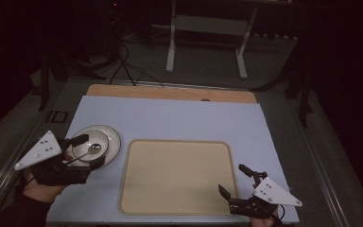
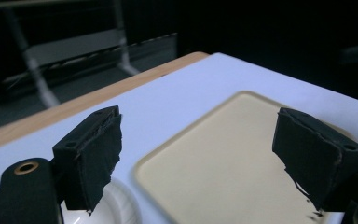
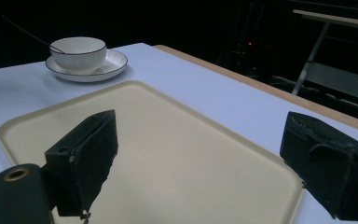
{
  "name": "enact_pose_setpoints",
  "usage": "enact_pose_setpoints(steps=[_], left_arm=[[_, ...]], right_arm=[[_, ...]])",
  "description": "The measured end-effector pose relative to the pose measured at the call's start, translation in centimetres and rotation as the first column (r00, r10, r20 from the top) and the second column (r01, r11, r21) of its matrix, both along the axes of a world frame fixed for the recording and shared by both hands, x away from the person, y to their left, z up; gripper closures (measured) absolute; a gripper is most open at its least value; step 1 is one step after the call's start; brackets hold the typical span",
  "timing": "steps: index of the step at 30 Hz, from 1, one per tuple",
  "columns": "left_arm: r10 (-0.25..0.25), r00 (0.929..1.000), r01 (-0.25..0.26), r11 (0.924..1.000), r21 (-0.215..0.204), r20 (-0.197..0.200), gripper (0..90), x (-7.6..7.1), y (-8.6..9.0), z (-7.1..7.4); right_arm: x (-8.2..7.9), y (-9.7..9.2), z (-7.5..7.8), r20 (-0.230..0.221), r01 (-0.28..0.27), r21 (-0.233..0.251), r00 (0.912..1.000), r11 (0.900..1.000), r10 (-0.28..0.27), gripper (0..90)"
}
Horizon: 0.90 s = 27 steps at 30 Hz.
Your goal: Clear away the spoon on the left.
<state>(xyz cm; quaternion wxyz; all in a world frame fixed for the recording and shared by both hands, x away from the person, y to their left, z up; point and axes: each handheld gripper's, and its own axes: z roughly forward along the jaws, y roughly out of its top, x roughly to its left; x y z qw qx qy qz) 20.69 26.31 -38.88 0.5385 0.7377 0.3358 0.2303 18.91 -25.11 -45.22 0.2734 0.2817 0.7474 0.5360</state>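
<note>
Beige tray (image 1: 177, 177) is left bare mid-table, bowl (image 1: 90, 145) (spoon inside) straddled by wide-open left gripper (image 1: 87, 152), likely for lifting, right gripper (image 1: 235, 180) held wide, empty.

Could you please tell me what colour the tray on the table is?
The tray is pale cream-yellow, plain; the right gripper view shows it best.
</note>
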Motion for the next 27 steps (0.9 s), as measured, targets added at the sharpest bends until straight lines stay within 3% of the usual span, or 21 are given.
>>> enact_pose_setpoints(steps=[4,5,9,11,12,17,19,20,21,22,24,25,26,27], left_arm=[[0.099,0.9934,-0.1,0.995,-0.005,-0.058,19.6,0.1,2.1,-0.7],[0.135,0.9891,-0.135,0.9909,0.002,-0.059,21.3,0.0,2.5,-0.8],[0.199,0.9737,-0.201,0.9797,-0.001,-0.111,22.9,-0.4,4.1,-1.8],[0.245,0.9589,-0.247,0.969,0.003,-0.144,24.9,-0.6,4.6,-2.4],[0.253,0.9547,-0.257,0.9664,-0.003,-0.156,24.9,-0.8,4.9,-2.7],[0.343,0.9105,-0.352,0.936,0.002,-0.231,32.6,-1.7,6.5,-4.4],[0.359,0.896,-0.376,0.9266,-0.014,-0.261,35.2,-1.8,6.9,-4.9],[0.359,0.896,-0.376,0.9266,-0.014,-0.261,35.8,-1.8,6.9,-4.9],[0.376,0.8836,-0.396,0.918,-0.018,-0.279,35.8,-1.8,7.1,-5.2],[0.376,0.8801,-0.399,0.9165,-0.023,-0.289,37.7,-1.7,7.2,-5.3],[0.396,0.8646,-0.421,0.9072,-0.014,-0.31,42.4,-1.5,7.2,-5.7],[0.398,0.86,-0.425,0.905,-0.016,-0.319,42.4,-1.4,7.2,-5.9],[0.406,0.8514,-0.434,0.9007,-0.013,-0.332,43.5,-1.2,7.2,-6.2],[0.425,0.839,-0.454,0.891,-0.006,-0.339,46.0,-1.1,7.2,-6.4]], right_arm=[[0.0,-0.2,0.0,-0.003,0.008,0.005,1.0,1.0,-0.008,11.4],[0.0,-0.2,0.0,-0.004,0.011,0.005,0.9999,0.9999,-0.01,11.4],[0.1,-0.1,0.0,-0.006,0.012,0.001,0.9999,0.9999,-0.012,11.4],[0.1,-0.1,-0.1,-0.006,0.009,-0.005,0.9999,0.9999,-0.009,11.4],[0.1,-0.1,-0.1,-0.006,0.009,-0.005,0.9999,0.9999,-0.009,11.4],[0.1,-0.1,-0.1,-0.009,0.011,-0.011,0.9999,0.9999,-0.011,11.4],[0.1,0.0,-0.1,-0.011,0.012,-0.013,0.9999,0.9999,-0.012,11.5],[0.1,0.0,-0.1,-0.011,0.012,-0.013,0.9999,0.9999,-0.012,11.5],[0.1,0.0,-0.1,-0.012,0.012,-0.014,0.9999,0.9998,-0.012,11.4],[0.1,0.1,-0.1,-0.011,0.013,-0.017,0.9999,0.9998,-0.013,11.5],[0.1,0.1,-0.1,-0.008,0.013,-0.022,0.9999,0.9997,-0.013,11.4],[0.1,0.1,-0.1,-0.008,0.013,-0.022,0.9999,0.9997,-0.013,11.4],[0.1,0.1,-0.1,-0.008,0.013,-0.023,0.9999,0.9996,-0.013,11.4],[0.1,0.1,-0.1,-0.01,0.015,-0.025,0.9998,0.9996,-0.015,11.5]])
